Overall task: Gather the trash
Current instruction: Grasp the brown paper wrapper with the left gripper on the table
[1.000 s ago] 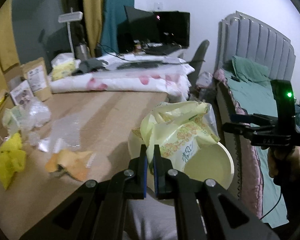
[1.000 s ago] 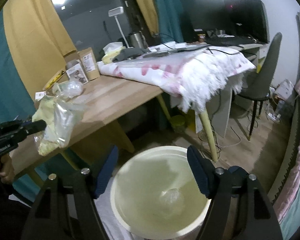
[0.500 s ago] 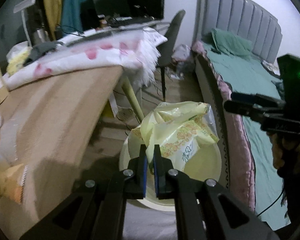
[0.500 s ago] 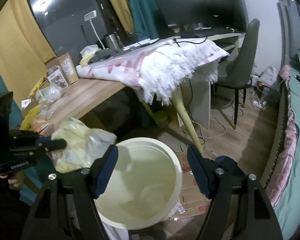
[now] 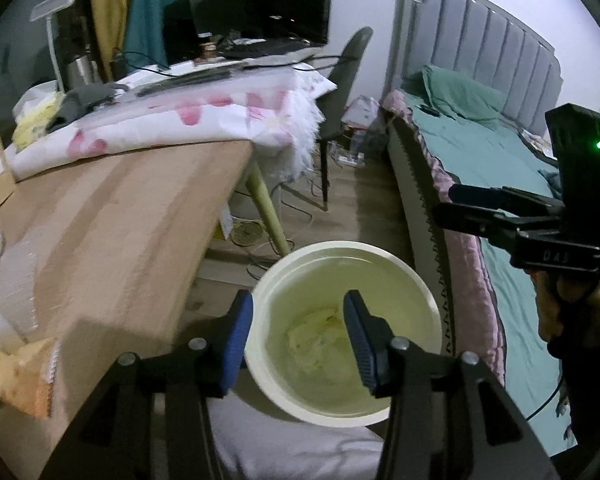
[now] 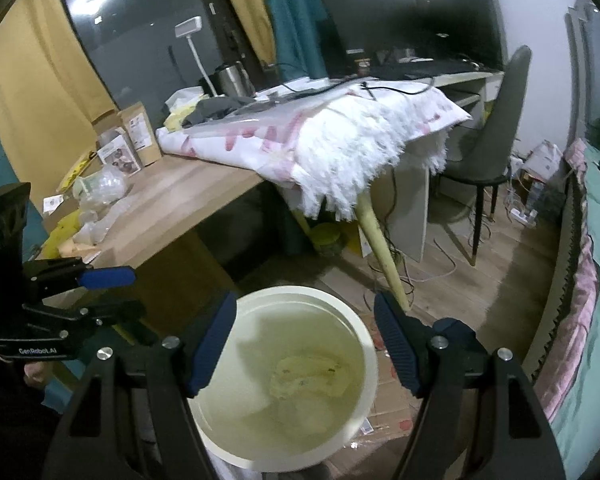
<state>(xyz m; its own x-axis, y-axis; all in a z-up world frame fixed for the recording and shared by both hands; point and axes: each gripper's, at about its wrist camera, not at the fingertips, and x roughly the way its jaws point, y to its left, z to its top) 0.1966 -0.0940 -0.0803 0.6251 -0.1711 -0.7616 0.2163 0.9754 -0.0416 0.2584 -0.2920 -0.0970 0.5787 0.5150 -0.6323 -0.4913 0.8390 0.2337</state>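
A cream round bin (image 5: 412, 276) stands on the floor beside the wooden table; it also shows in the right wrist view (image 6: 364, 336). The yellow snack bag (image 5: 320, 328) lies at its bottom, also seen in the right wrist view (image 6: 308, 372). My left gripper (image 5: 298, 336) is open and empty above the bin. My right gripper (image 6: 302, 344) is open and empty, also over the bin. More trash lies on the table: an orange wrapper (image 5: 16, 376), clear plastic bags (image 6: 100, 188) and a yellow scrap (image 6: 62, 232).
The wooden table (image 5: 112, 216) carries a white and pink cloth (image 5: 188, 116), brown pouches (image 6: 140, 132) and a lamp. A grey chair (image 6: 488, 132), a desk with monitors, and a bed (image 5: 492, 152) surround the floor space. Cardboard lies under the bin.
My left gripper opened and let go of the yellow snack bag, which dropped into the bin. Both grippers shifted over the bin.
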